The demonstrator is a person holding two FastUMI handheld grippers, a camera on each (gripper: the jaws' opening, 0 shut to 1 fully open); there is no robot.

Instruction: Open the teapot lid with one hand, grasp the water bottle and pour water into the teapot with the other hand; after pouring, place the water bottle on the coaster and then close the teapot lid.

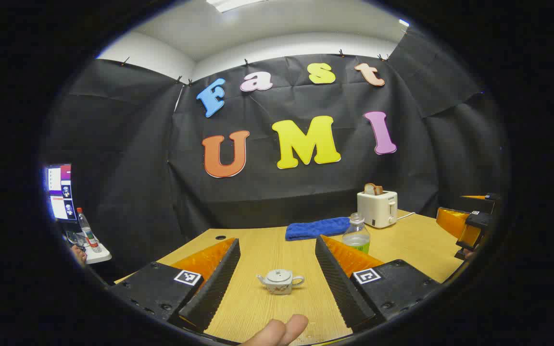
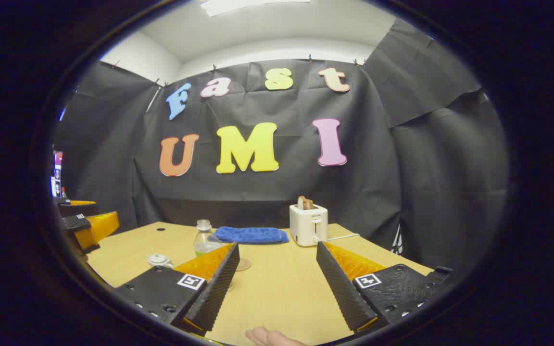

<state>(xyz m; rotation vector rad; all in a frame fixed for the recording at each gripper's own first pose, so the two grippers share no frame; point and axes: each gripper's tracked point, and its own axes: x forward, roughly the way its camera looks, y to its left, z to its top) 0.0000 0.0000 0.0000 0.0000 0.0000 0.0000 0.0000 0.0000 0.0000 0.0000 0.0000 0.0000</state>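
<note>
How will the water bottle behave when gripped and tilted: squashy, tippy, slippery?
The water bottle looks like thin clear plastic, so it probably gives under a squeeze. It stands tall and narrow with liquid only low down, so a sideways nudge could tip it. The smooth wall may slip a little.

Water bottle [image 2: 204, 240] base hidden.
</note>
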